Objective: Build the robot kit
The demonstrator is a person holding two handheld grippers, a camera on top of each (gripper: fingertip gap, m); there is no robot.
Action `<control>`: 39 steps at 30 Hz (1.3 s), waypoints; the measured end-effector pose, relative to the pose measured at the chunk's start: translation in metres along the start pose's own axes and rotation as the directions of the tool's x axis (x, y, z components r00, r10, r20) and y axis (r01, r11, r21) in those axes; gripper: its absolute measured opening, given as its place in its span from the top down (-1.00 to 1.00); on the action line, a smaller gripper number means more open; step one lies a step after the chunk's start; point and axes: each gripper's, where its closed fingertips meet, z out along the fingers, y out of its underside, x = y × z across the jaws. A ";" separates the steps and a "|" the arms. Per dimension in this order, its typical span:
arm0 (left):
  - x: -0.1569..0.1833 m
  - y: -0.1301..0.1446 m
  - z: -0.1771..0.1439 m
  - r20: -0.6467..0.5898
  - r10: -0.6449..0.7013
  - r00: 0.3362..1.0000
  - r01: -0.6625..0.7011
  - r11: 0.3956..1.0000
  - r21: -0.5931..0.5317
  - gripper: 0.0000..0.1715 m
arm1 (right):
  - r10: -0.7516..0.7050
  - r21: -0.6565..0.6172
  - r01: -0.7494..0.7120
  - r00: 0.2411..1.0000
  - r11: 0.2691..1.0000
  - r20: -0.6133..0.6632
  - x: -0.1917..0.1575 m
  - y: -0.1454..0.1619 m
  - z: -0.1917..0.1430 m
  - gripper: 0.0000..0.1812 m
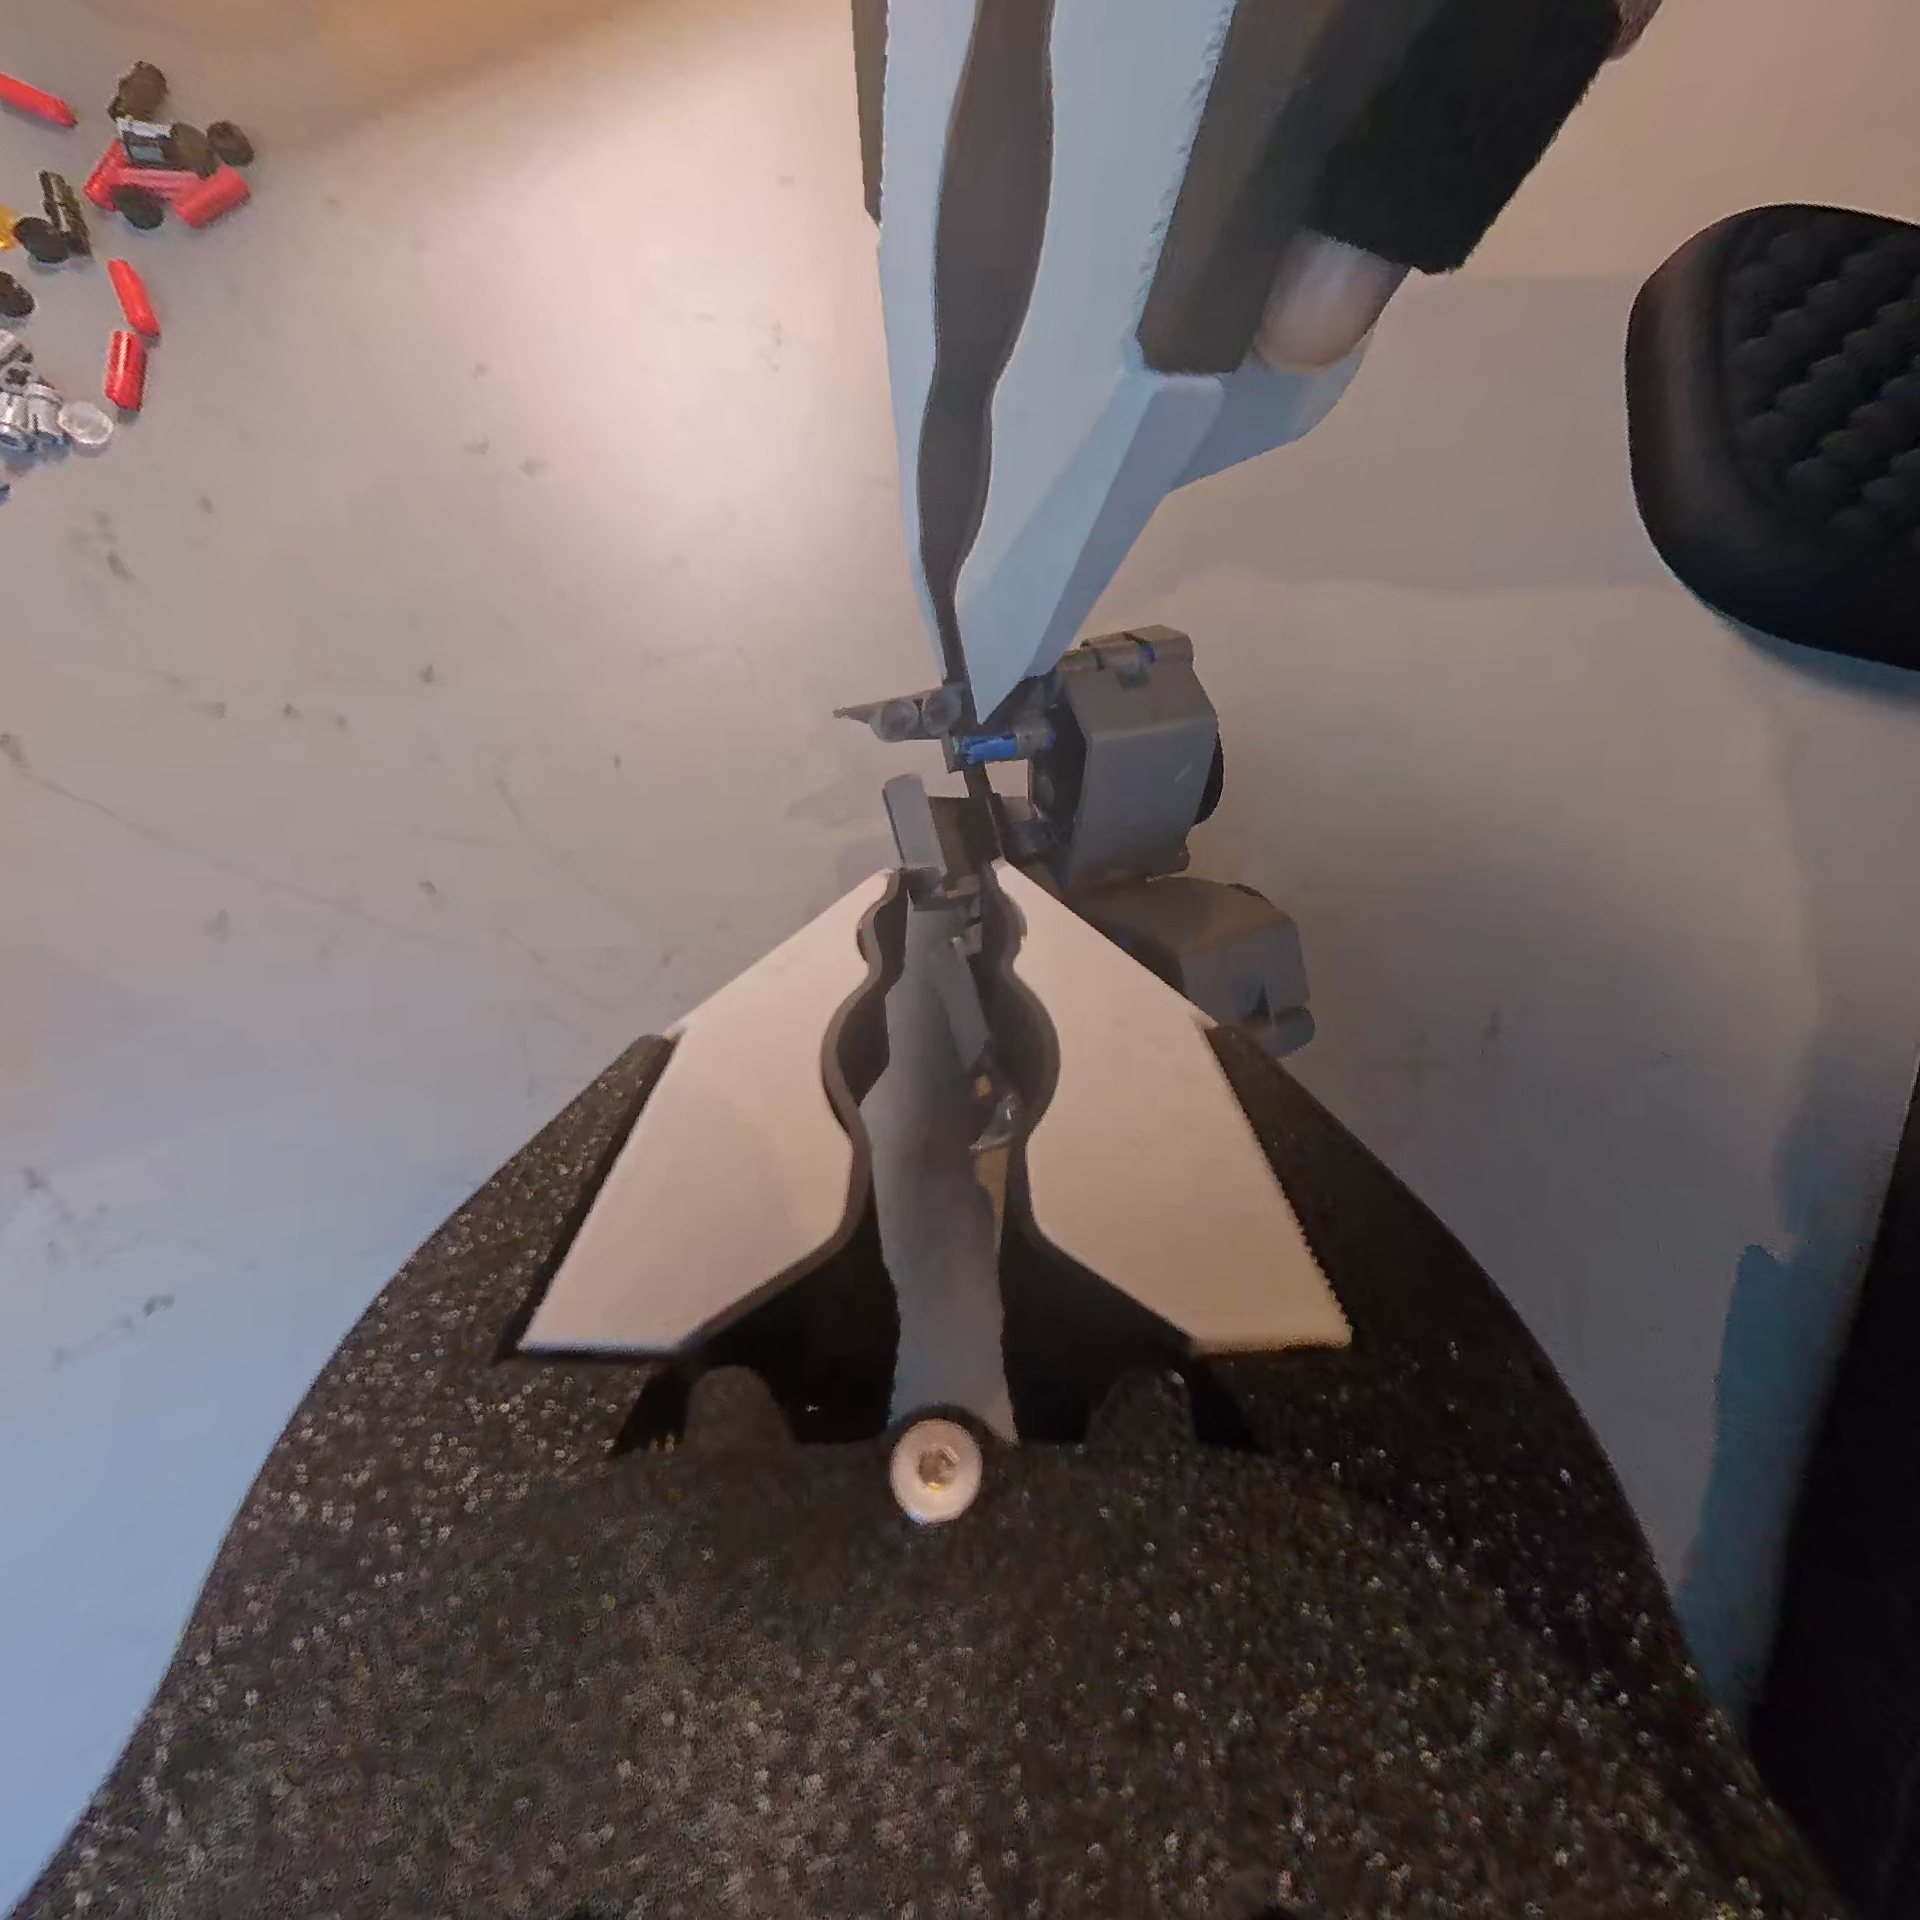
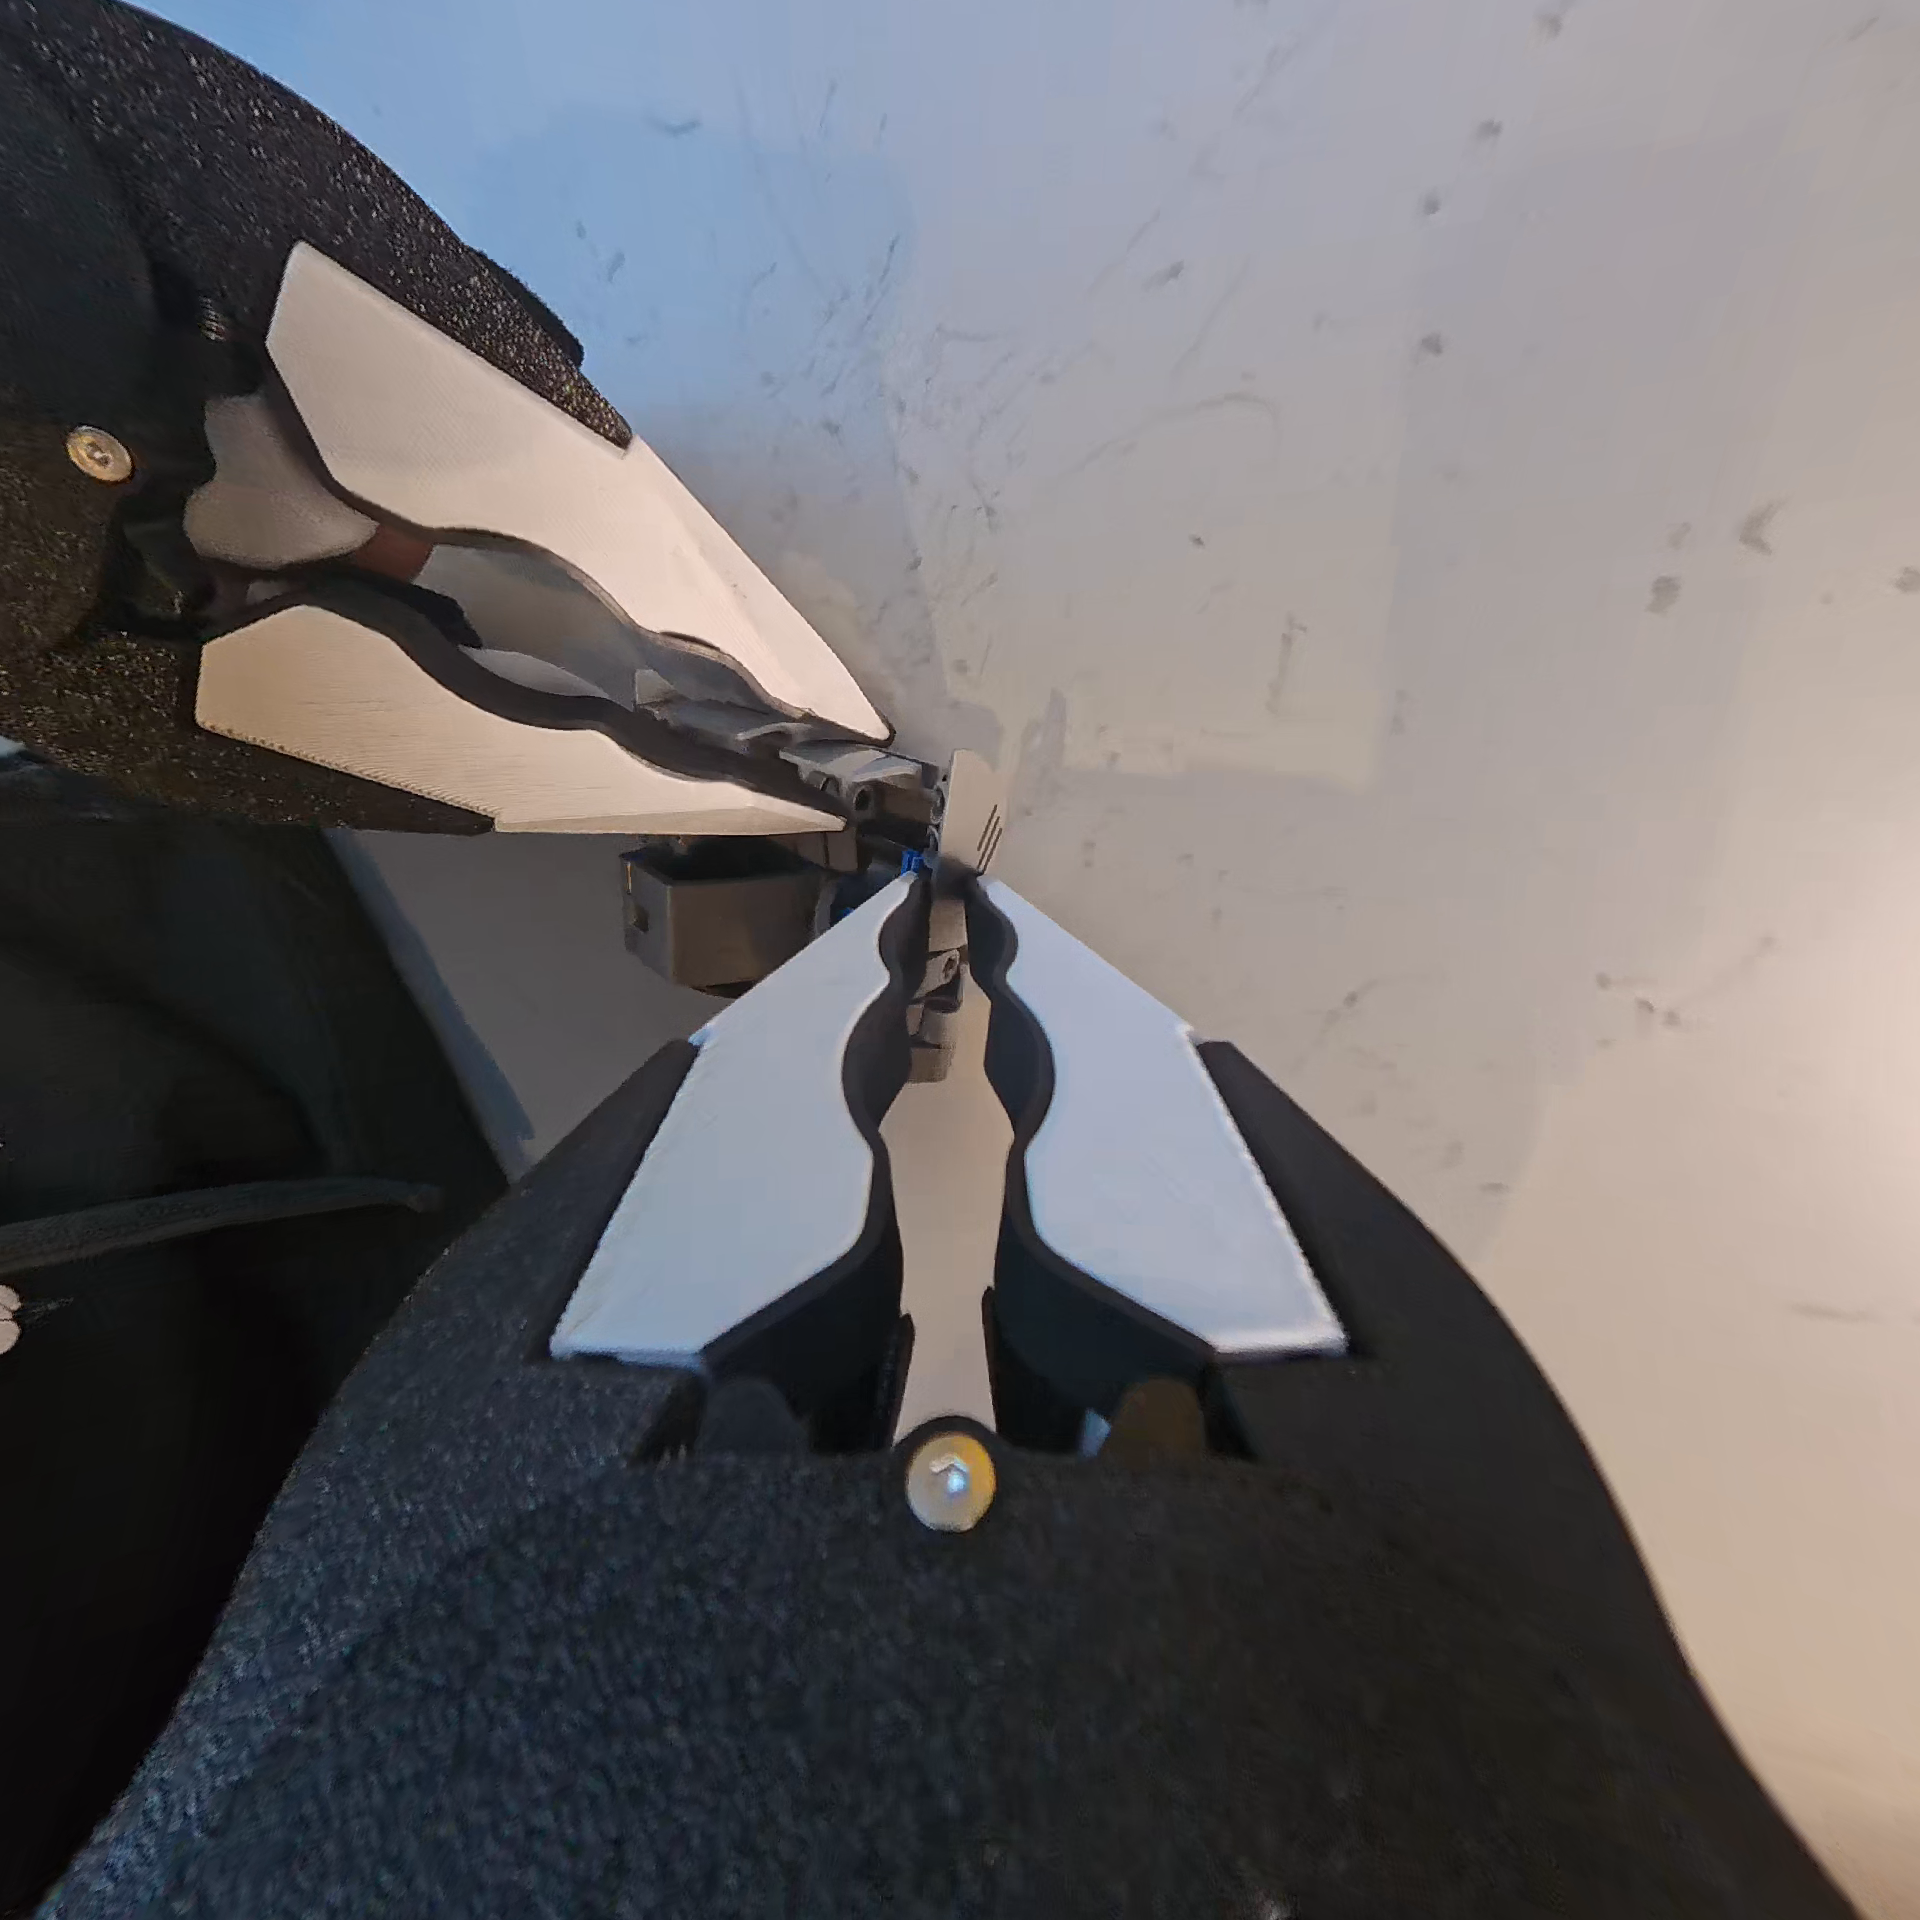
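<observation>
My left gripper (image 1: 951, 894) is shut on a thin part of a grey brick assembly (image 1: 1132, 769) and holds it just above the white table. The assembly has a boxy grey block and a small blue pin (image 1: 987, 746). My right gripper (image 1: 961, 698) comes in from above, shut on a small flat light-grey piece (image 1: 902, 715) at the assembly's top, beside the blue pin. In the right wrist view my right gripper (image 2: 948, 881) pinches that flat piece (image 2: 977, 805). The left gripper (image 2: 871, 806) enters from the left, and the grey block (image 2: 717, 914) hangs below it.
Loose red, black and silver bricks (image 1: 156, 177) lie at the table's far left. A black textured pad (image 1: 1808, 436) sits at the right edge. A thumb in a black sleeve (image 1: 1320, 312) rests on the right gripper. The scuffed white table (image 2: 1455, 520) spreads behind. The grippers are tip to tip, or close to it.
</observation>
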 end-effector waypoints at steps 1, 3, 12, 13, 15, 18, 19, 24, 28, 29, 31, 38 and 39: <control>0.000 0.000 0.000 -0.001 -0.002 1.000 0.002 1.000 -0.003 0.85 | 0.015 0.014 -0.015 1.000 1.000 0.009 0.000 0.000 0.000 0.95; 0.001 0.000 0.001 -0.008 -0.004 1.000 0.003 1.000 -0.010 0.85 | 0.031 0.032 -0.032 0.999 0.999 0.029 -0.001 0.002 -0.001 0.95; 0.003 0.000 0.001 -0.009 -0.004 1.000 0.004 1.000 -0.022 0.85 | 0.093 0.070 -0.104 0.984 0.992 0.151 -0.003 0.005 -0.002 0.95; 0.003 0.000 0.001 -0.007 -0.003 1.000 0.003 1.000 -0.024 0.86 | 0.094 0.073 -0.107 0.982 0.992 0.165 -0.004 0.006 -0.002 0.95; 0.004 0.000 0.001 -0.008 -0.005 1.000 0.004 1.000 -0.024 0.86 | 0.105 0.079 -0.123 0.975 0.989 0.196 -0.004 0.006 -0.002 0.95; 0.005 0.000 0.001 -0.015 -0.005 1.000 0.004 1.000 -0.024 0.86 | 0.107 0.094 -0.134 0.962 0.987 0.250 -0.006 0.008 -0.003 0.95; 0.005 0.001 0.001 -0.016 -0.004 1.000 0.004 1.000 -0.025 0.86 | 0.115 0.098 -0.146 0.956 0.984 0.269 -0.006 0.008 -0.003 0.95; 0.010 0.002 0.003 -0.044 -0.014 0.999 0.012 0.999 -0.036 0.86 | 0.075 0.085 -0.102 0.958 0.991 0.277 -0.006 0.013 0.000 0.94; 0.010 0.002 0.003 -0.046 -0.022 0.999 0.021 0.999 -0.025 0.85 | 0.046 0.045 -0.056 0.977 0.997 0.206 -0.006 0.012 0.001 0.91; 0.011 0.002 0.002 -0.053 -0.029 0.998 0.028 0.999 -0.023 0.85 | 0.048 0.026 -0.055 0.979 0.998 0.197 -0.006 0.013 0.002 0.84; 0.012 0.003 0.000 -0.077 -0.048 0.996 0.046 0.999 -0.025 0.83 | 0.051 0.002 -0.053 0.981 0.999 0.188 -0.007 0.012 0.003 0.82; 0.021 0.013 0.008 -0.208 -0.154 0.966 0.139 0.987 -0.083 0.61 | 0.075 -0.063 -0.065 0.983 0.996 0.170 -0.010 0.014 0.011 0.84; 0.023 0.013 0.009 -0.213 -0.146 0.966 0.132 0.988 -0.080 0.63 | 0.076 -0.070 -0.066 0.984 0.995 0.164 -0.009 0.015 0.013 0.87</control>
